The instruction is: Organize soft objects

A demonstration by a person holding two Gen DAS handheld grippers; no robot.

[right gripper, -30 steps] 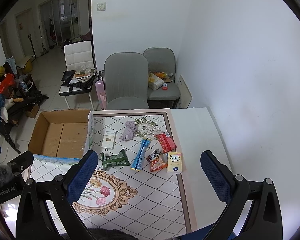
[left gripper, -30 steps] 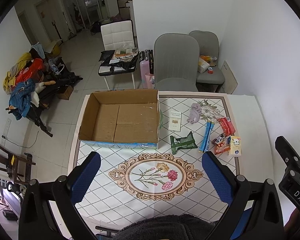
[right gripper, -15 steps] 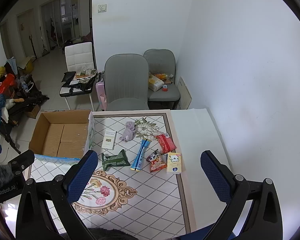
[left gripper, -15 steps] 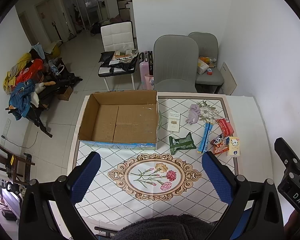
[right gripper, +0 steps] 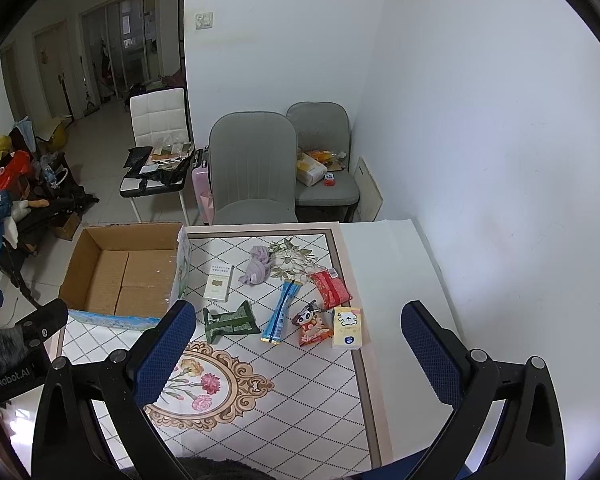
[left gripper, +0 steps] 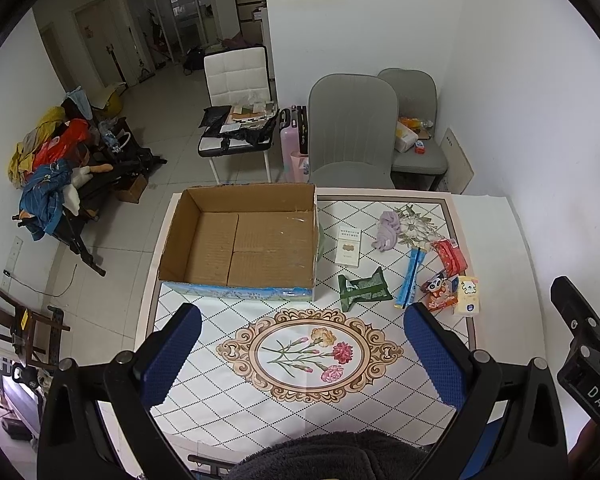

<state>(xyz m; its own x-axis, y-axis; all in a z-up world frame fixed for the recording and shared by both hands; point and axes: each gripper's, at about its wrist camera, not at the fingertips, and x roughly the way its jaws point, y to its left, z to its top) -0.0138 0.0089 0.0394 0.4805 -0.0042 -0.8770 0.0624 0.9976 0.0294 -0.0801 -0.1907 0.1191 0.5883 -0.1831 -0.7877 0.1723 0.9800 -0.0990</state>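
Observation:
An open, empty cardboard box [left gripper: 244,240] [right gripper: 120,272] stands at the table's far left. Right of it lie a white booklet [left gripper: 349,246] [right gripper: 219,282], a purple cloth [left gripper: 387,230] [right gripper: 257,267], a green packet [left gripper: 363,288] [right gripper: 230,322], a blue stick pack [left gripper: 410,276] [right gripper: 280,312], a red tissue pack [left gripper: 450,255] [right gripper: 331,289], a panda snack bag [left gripper: 438,290] [right gripper: 311,324] and a yellow tissue pack [left gripper: 467,290] [right gripper: 347,328]. My left gripper [left gripper: 302,354] and right gripper [right gripper: 294,350] are both open, empty, and high above the table.
The table wears a tiled cloth with a flower medallion [left gripper: 310,354]. Two grey chairs [left gripper: 352,132] stand behind the far edge, a white wall [right gripper: 480,120] at the right. A white chair [left gripper: 236,80] and a pile of clothes [left gripper: 48,168] are on the floor to the left.
Both views have shifted slightly; the objects sit a little lower and nearer the centre. Nothing on the table has moved, and both grippers stay open.

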